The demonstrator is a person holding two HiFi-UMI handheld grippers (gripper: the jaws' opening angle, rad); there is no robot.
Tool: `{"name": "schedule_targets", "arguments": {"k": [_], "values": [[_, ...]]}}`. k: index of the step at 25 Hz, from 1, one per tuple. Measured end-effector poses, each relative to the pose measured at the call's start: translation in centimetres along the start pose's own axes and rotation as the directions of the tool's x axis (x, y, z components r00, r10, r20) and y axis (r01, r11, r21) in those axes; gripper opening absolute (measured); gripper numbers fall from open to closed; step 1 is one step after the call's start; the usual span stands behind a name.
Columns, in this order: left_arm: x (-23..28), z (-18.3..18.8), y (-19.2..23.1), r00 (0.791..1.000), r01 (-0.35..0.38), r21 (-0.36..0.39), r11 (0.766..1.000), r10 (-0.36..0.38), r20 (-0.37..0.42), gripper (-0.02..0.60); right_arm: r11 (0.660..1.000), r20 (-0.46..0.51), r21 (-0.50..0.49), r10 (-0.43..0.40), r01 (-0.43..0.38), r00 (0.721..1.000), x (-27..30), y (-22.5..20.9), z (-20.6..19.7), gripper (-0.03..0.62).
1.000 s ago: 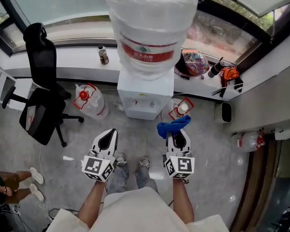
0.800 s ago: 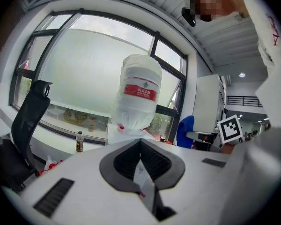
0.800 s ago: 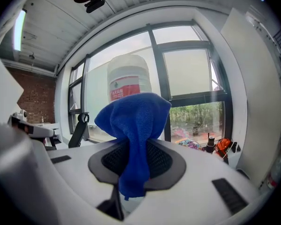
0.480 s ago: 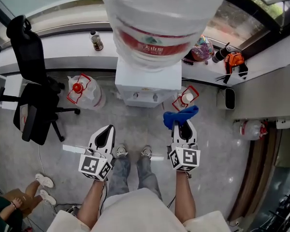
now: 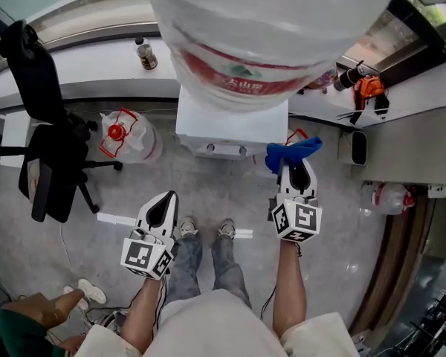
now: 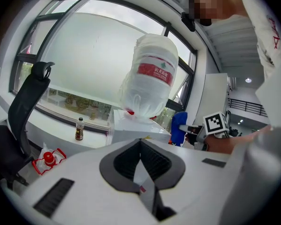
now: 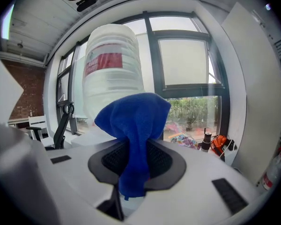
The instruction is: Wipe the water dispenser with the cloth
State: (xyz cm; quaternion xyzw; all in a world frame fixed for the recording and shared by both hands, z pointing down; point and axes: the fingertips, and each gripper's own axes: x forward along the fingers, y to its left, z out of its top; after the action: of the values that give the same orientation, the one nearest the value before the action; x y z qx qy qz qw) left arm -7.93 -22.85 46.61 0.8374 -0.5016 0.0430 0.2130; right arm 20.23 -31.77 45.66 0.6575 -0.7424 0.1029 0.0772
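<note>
Fuzzy blue cloth point(image 7: 133, 125), glossy clear plastic bottle point(image 5: 267, 36), polished stone floor point(image 5: 208, 192)

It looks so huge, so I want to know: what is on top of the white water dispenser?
A big water bottle with a red label stands on the water dispenser. From above, the bottle covers most of the dispenser's top.

You stand on a grey tiled floor point(image 5: 208, 192); a black office chair point(image 5: 30, 73) sits at your left, and a white ledge point(image 5: 82, 69) runs under daylit windows point(image 6: 84, 60) on the far side.
</note>
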Motion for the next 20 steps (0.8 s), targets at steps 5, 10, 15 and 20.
{"name": "schedule_targets", "arguments": {"k": [5,10,15,20], "values": [[0.2,0.0,0.4,1.0,-0.006,-0.004,1.0,0.006,-0.008,0.011,0.999,0.04,-0.025,-0.028,0.029,0.999,2.7,-1.4,2.3,0.103],[0.1,-0.2,0.6,1.0,-0.013,-0.012,1.0,0.012,-0.012,0.011,0.998,0.056,-0.039,-0.05,0.052,0.997,4.2,-2.5,3.3,0.103],[-0.4,-0.3,1.3,1.0,-0.027,-0.015,1.0,0.027,-0.015,0.011,1.0,0.056,-0.022,-0.009,0.011,0.998,5.6,0.2,2.8,0.103],[-1.4,0.2,2.3,0.999,-0.049,-0.022,0.999,0.049,-0.007,0.011,0.998,0.053,-0.008,0.063,-0.063,0.997,6.9,5.7,2.1,0.103]]}}
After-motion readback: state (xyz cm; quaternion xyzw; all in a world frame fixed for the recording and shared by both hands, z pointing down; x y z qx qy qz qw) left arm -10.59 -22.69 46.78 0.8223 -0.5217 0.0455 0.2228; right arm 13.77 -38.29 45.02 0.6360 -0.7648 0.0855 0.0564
